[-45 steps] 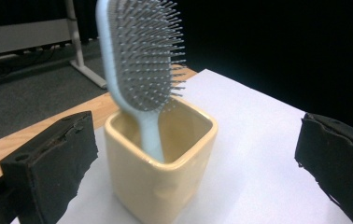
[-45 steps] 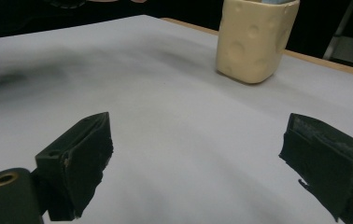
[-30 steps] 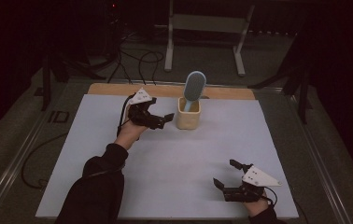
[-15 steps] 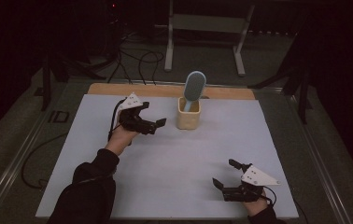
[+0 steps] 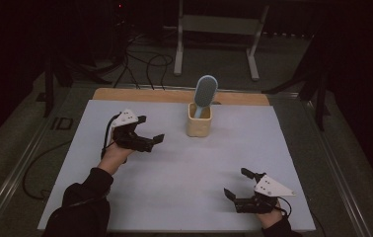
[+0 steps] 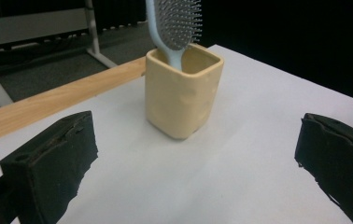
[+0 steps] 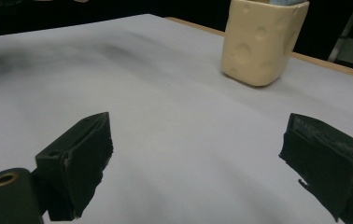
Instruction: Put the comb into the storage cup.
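High view: hairbrush point(image 5: 205, 92) stands upright inside cream cup point(image 5: 199, 120).

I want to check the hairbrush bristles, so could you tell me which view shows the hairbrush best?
The left gripper view: the hairbrush stands close, bristles facing the camera, handle down in the cream cup. The high view shows its smooth blue back from afar. The right gripper view catches just a blue sliver at the cup's rim.

I can read no text, label, brand, number or sign anywhere: not on the cream, cheese-holed square ceramic cup point(image 6: 183, 93), not on the pale blue plastic hairbrush point(image 6: 177, 23) standing in it, and not on my white-topped desk point(image 5: 184, 173).
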The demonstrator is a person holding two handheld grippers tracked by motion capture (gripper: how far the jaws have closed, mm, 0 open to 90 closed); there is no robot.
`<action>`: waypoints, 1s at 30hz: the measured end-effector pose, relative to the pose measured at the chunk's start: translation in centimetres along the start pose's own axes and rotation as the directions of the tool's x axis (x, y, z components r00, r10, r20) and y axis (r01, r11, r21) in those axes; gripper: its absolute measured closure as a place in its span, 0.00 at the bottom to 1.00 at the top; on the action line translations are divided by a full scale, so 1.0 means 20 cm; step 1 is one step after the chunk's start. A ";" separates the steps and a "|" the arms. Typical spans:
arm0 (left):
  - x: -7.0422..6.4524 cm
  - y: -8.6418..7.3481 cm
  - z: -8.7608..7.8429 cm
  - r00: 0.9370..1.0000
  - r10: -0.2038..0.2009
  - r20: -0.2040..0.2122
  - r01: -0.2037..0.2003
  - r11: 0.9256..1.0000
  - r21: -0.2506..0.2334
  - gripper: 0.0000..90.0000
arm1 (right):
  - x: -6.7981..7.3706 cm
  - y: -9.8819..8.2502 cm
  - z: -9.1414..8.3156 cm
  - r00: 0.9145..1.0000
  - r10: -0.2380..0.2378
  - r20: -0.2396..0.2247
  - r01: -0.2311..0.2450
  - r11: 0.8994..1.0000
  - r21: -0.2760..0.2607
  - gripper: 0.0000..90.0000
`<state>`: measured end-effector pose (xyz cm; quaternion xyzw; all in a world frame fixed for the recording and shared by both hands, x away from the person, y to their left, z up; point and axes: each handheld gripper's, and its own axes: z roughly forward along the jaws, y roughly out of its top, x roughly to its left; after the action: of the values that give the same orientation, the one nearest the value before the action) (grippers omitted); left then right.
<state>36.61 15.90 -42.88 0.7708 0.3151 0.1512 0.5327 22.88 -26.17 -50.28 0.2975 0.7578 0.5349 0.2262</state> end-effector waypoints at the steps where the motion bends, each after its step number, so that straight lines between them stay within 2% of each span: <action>1: 0.00 -0.01 -0.02 1.000 -0.001 -0.004 0.001 1.000 0.001 0.00 | 0.00 0.00 0.00 1.000 -0.001 -0.001 0.001 1.000 0.001 0.09; 15: 0.01 -0.14 -0.21 0.999 0.009 -0.035 -0.008 0.999 0.034 0.00 | 0.00 0.00 0.00 1.000 -0.007 0.000 0.007 1.000 0.005 0.09; 22: 0.00 -0.20 -0.28 0.999 0.010 -0.044 -0.007 0.999 0.049 0.00 | 0.00 0.00 0.01 1.000 -0.006 0.002 0.006 1.000 0.005 0.09; 30: -0.01 -0.31 -0.39 0.998 -0.010 -0.061 0.013 0.999 0.046 0.00 | 0.00 0.01 0.01 1.000 -0.005 -0.002 0.005 1.000 0.003 0.09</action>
<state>30.02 22.78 -45.50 0.7761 0.3390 0.1642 0.5057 23.00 -25.98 -50.25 0.2954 0.7597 0.5332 0.2263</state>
